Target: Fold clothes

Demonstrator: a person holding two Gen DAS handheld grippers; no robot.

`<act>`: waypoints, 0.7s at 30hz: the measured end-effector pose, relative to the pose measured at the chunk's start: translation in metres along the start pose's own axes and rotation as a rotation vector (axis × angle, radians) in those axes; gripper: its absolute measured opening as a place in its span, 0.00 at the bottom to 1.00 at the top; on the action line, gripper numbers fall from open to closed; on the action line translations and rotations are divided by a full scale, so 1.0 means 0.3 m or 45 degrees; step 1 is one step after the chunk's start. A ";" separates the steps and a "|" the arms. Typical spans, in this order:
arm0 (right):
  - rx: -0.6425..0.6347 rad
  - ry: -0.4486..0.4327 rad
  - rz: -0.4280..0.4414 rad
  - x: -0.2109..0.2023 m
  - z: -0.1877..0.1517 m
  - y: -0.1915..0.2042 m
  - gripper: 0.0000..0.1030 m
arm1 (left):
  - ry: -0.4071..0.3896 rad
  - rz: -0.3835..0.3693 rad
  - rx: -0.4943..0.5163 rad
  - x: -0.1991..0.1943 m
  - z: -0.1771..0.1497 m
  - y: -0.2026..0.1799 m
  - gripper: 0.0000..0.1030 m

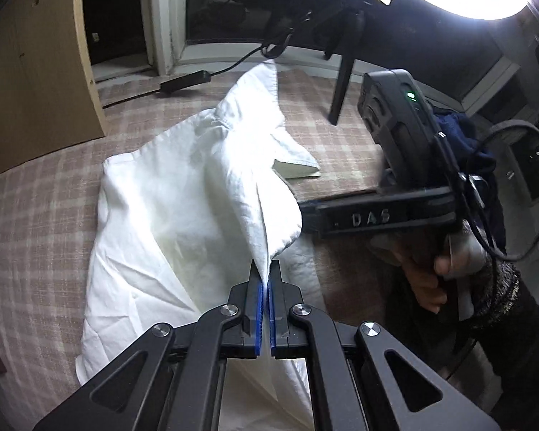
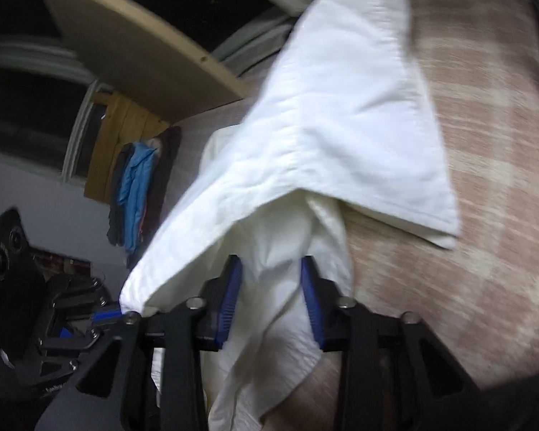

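Note:
A white shirt (image 1: 169, 197) lies crumpled on a pink plaid cover (image 1: 36, 233). My left gripper (image 1: 266, 265) is shut on a raised fold of the shirt, its blue pads pinching the thin edge. The right gripper's black housing (image 1: 377, 217) comes in from the right, held by a person's hand (image 1: 424, 280), its fingers hidden behind the cloth. In the right wrist view my right gripper (image 2: 271, 269) stands open, with a loose bunch of the white shirt (image 2: 341, 107) hanging between its blue pads (image 2: 231, 287). The plaid cover (image 2: 485, 215) lies beyond.
A lit ring light (image 1: 485, 0) on a dark tripod leg (image 1: 341, 86) stands at the far edge. A black power adapter (image 1: 185, 80) and its cable lie beside it. A wooden panel (image 1: 28, 89) rises at the left. Blue and dark clothes (image 2: 136, 194) hang further off.

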State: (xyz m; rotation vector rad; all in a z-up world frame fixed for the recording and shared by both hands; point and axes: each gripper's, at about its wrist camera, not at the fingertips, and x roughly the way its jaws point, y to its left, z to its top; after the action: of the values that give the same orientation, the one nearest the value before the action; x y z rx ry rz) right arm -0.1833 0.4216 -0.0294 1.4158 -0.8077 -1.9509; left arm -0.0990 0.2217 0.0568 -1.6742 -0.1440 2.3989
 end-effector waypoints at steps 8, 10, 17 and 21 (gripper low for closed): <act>-0.108 -0.102 -0.102 -0.090 0.007 0.025 0.04 | -0.017 -0.035 -0.036 0.007 0.014 0.031 0.02; -0.061 -0.078 -0.079 -0.078 0.013 0.008 0.20 | -0.013 -0.042 -0.025 0.015 0.014 0.024 0.03; 0.089 -0.249 -0.004 -0.151 0.050 -0.069 0.29 | 0.019 -0.072 0.016 0.026 0.034 -0.003 0.19; 0.117 -0.280 -0.035 -0.165 0.072 -0.077 0.29 | 0.032 0.003 0.078 0.067 0.088 -0.040 0.34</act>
State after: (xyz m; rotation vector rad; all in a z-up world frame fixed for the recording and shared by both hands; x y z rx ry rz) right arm -0.1936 0.4766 -0.0118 1.2839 -0.9936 -2.1410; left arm -0.1288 0.2390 0.0501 -1.6777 -0.0639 2.3577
